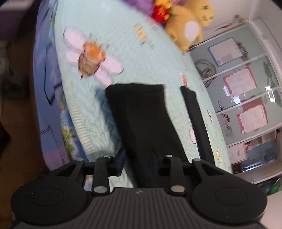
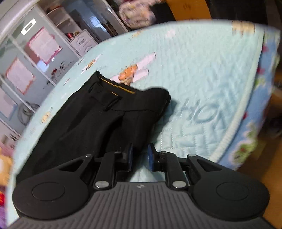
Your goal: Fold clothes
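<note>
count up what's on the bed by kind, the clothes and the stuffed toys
Black trousers: 1
Yellow stuffed toys: 1
Red and orange stuffed toys, blurred: 1
Purple stuffed toys, cut off at the edge: 1
Total: 4

One pair of black trousers (image 2: 98,119) lies on one pale green quilted bed cover (image 2: 202,74). Two grippers show, the left gripper (image 1: 139,158) and the right gripper (image 2: 140,156), one per view. At the far end sits one yellow plush toy (image 1: 190,22), with one red plush toy (image 1: 161,12) beside it.
</note>
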Demonstrator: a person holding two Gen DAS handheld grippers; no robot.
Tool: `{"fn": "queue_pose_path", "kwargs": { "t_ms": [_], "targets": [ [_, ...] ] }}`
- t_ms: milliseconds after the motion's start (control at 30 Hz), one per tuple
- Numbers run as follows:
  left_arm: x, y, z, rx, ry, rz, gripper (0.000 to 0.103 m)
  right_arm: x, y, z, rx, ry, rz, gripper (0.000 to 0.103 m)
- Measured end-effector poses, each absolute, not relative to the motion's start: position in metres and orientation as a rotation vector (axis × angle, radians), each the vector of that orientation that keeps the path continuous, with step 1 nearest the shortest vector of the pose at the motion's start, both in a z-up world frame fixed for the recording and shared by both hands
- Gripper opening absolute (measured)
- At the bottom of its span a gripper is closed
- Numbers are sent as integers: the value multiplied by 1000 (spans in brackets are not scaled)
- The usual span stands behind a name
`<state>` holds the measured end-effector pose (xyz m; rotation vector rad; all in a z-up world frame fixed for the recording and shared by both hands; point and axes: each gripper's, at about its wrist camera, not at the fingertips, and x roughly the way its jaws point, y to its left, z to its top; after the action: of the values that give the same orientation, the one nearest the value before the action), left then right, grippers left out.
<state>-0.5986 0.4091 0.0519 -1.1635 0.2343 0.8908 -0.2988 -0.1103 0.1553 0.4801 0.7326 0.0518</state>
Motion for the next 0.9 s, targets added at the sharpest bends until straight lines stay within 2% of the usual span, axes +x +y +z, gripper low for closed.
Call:
{"fn": "queue_pose_path", "kwargs": {
  "t_ms": [100,133,233,300,467,700,800,900],
  "targets": [
    [-578,368,79,-962,252,856,37,-311,-81,179,308,635,86,19],
    [-561,356,85,-890,284,789,42,-310,-68,185,257,629,141,19],
    [-493,328,91,-719,446,510,48,-291,-21,186,152,720,346,19],
    [-443,311,86,-660,569,353,48,-274,14,178,97,810,477,19],
    [-347,269,71,-515,724,181,48,-245,74,160,41,933,597,19],
    [-323,239,45,-394,885,-54,46,-269,73,154,-93,1050,738,19],
    [-351,235,46,-331,877,-93,48,-299,46,160,-183,1048,810,18],
    [-348,236,53,-366,845,-67,48,-310,26,174,-161,1062,810,18]
  ]
}}
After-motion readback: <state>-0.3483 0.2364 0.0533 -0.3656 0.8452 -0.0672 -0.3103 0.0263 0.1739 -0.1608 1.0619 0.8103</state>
